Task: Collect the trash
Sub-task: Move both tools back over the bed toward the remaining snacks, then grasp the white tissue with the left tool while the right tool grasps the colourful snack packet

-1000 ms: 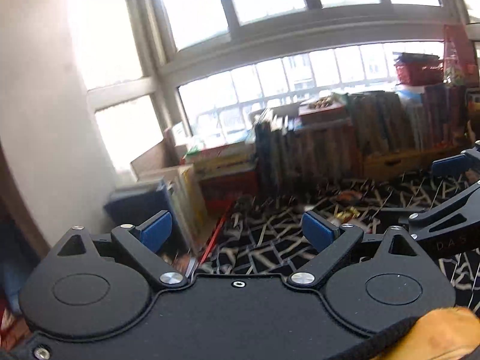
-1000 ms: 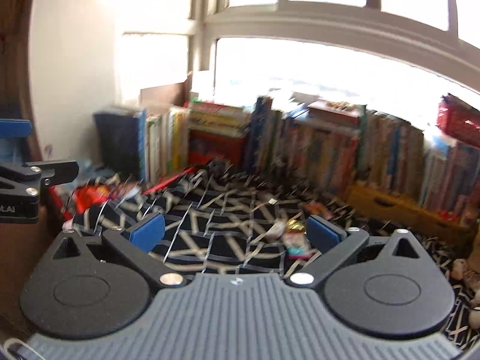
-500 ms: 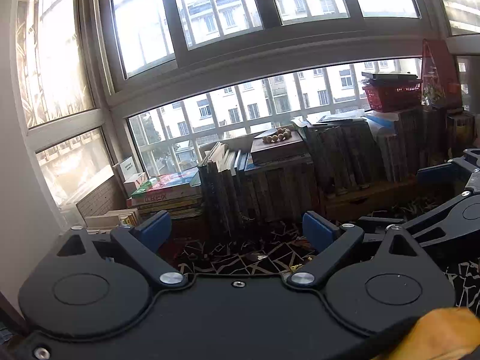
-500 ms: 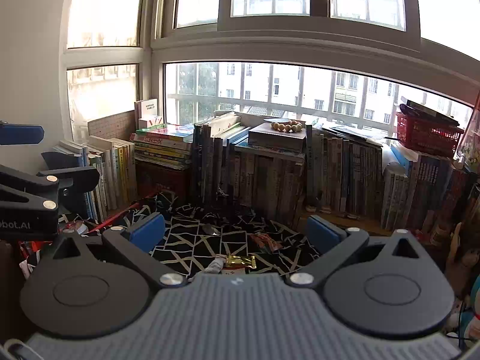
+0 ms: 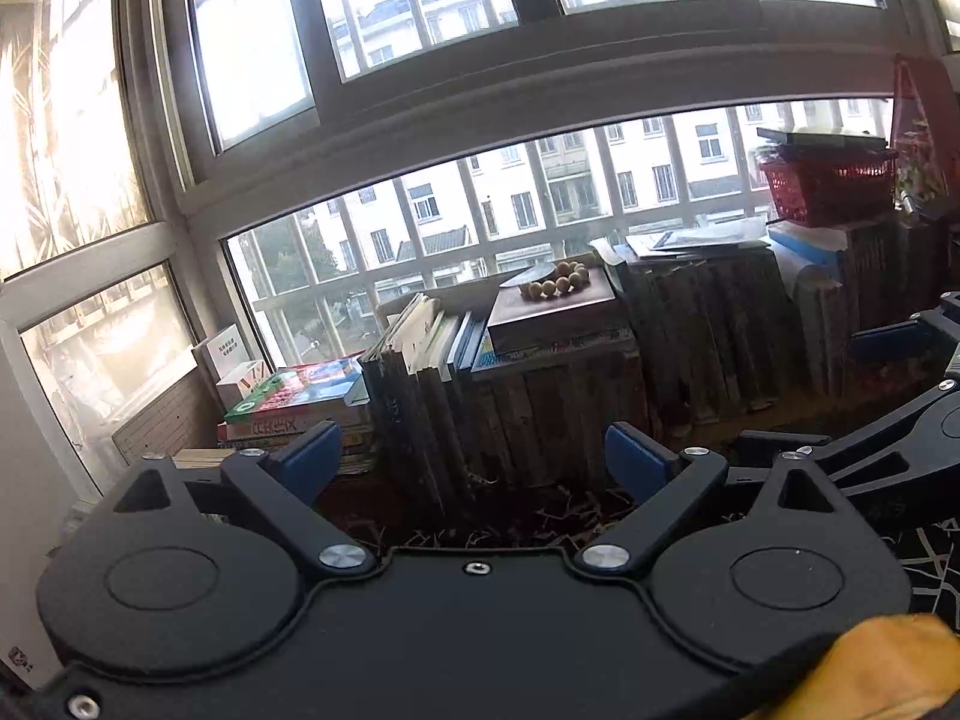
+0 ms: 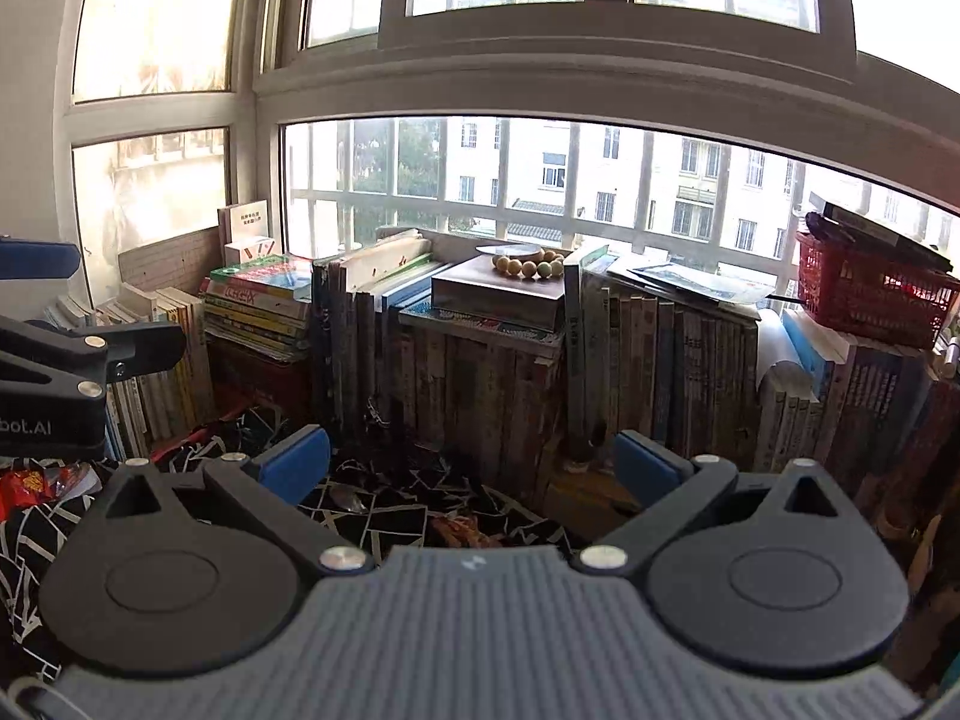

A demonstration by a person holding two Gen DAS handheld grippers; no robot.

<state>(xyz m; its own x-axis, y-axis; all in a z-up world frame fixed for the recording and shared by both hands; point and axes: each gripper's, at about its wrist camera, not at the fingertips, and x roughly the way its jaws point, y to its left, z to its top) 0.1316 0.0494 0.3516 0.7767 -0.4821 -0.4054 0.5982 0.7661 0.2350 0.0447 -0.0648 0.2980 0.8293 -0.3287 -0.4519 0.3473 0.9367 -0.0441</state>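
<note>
Both cameras tilted up from patterned cloth toward books, left gripper released, right gripper released, empty, wrapper on cloth below right gripper, red wrapper at cloth's left edge.

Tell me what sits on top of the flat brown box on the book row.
A ring of round wooden beads lies on the brown box, with a pale flat dish just behind. Whatever is inside the box is hidden.

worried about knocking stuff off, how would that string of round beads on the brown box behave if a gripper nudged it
The beads look like smooth round balls lying loose on the flat brown box, so a nudge would probably slide or roll them. If strung, as it seems, they would likely drag as a floppy loop, not scatter. They sit toward the window side, so might drop behind.
</note>
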